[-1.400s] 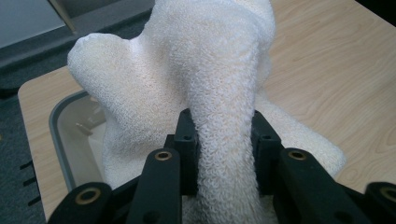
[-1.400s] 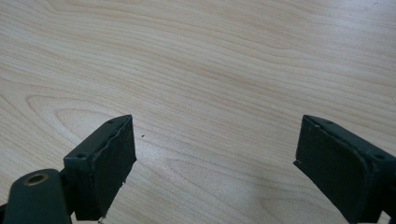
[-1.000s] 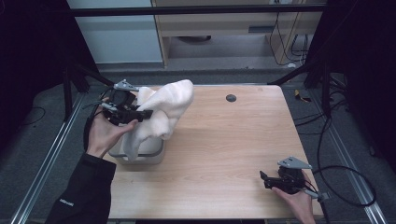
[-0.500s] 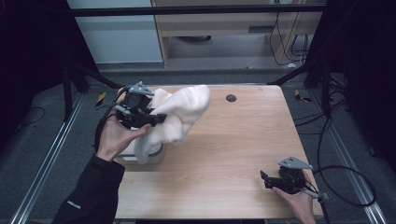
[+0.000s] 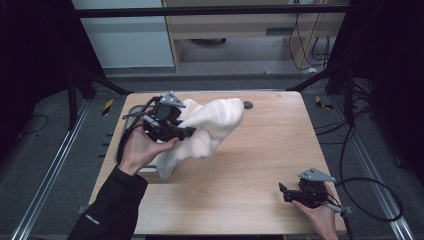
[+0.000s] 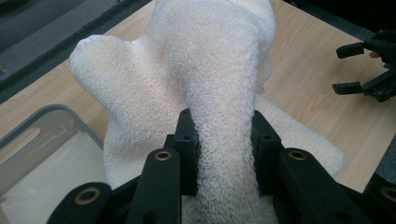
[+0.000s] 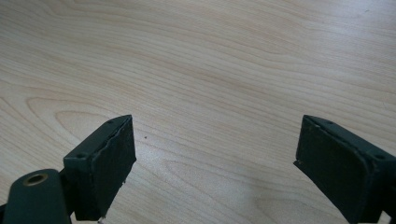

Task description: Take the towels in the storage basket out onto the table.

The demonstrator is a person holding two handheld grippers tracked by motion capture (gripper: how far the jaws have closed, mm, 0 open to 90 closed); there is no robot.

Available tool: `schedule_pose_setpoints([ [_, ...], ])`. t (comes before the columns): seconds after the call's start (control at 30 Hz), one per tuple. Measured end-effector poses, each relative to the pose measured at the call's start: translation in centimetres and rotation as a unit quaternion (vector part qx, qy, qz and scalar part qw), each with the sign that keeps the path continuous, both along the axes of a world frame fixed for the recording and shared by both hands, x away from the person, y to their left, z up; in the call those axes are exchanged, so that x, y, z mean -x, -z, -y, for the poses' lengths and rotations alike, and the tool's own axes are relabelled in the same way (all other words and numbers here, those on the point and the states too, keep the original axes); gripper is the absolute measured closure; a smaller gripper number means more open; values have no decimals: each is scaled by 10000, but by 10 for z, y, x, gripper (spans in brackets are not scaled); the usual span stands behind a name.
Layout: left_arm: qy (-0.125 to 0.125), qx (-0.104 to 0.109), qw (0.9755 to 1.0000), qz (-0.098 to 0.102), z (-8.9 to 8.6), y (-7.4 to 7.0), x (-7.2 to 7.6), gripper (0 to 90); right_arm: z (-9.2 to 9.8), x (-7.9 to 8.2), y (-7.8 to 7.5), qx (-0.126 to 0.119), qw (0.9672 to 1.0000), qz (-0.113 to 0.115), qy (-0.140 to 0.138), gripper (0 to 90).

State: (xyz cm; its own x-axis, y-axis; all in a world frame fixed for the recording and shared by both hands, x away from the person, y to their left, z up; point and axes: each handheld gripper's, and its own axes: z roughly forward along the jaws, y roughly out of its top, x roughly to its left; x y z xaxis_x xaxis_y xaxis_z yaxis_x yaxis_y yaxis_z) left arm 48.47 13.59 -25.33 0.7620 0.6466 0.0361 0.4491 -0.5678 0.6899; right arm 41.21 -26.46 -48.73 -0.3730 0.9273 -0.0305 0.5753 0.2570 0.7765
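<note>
A white terry towel hangs bunched above the left part of the wooden table. My left gripper is shut on a thick fold of the towel, its black jaws pressing it from both sides, and its lower end trails down toward a grey bin. In the left gripper view the bin lies below left of the cloth. My right gripper rests near the table's front right corner, jaws wide open with bare wood between them. That right gripper also appears far off in the left gripper view.
A small dark round hole sits in the tabletop near its far edge. Black cables trail off the right side. Metal frame rails run along the table's left, and dark stands border both sides.
My left gripper has carried the towel to the right, away from the bin and over the table. The right gripper has stayed where it was.
</note>
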Motion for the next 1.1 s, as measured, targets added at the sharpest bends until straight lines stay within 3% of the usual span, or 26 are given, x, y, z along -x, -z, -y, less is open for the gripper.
schedule_pose_setpoints([
  [0.47,372,-56,9993,-58,33,13,5,695,0,0,0,-8,10000,12,5,118],
  [0.7,551,-93,9983,-176,49,28,2,695,0,1,0,3,10000,12,10,119],
  [1.1,646,-211,9970,-363,69,60,-3,694,1,1,0,23,10000,10,23,118],
])
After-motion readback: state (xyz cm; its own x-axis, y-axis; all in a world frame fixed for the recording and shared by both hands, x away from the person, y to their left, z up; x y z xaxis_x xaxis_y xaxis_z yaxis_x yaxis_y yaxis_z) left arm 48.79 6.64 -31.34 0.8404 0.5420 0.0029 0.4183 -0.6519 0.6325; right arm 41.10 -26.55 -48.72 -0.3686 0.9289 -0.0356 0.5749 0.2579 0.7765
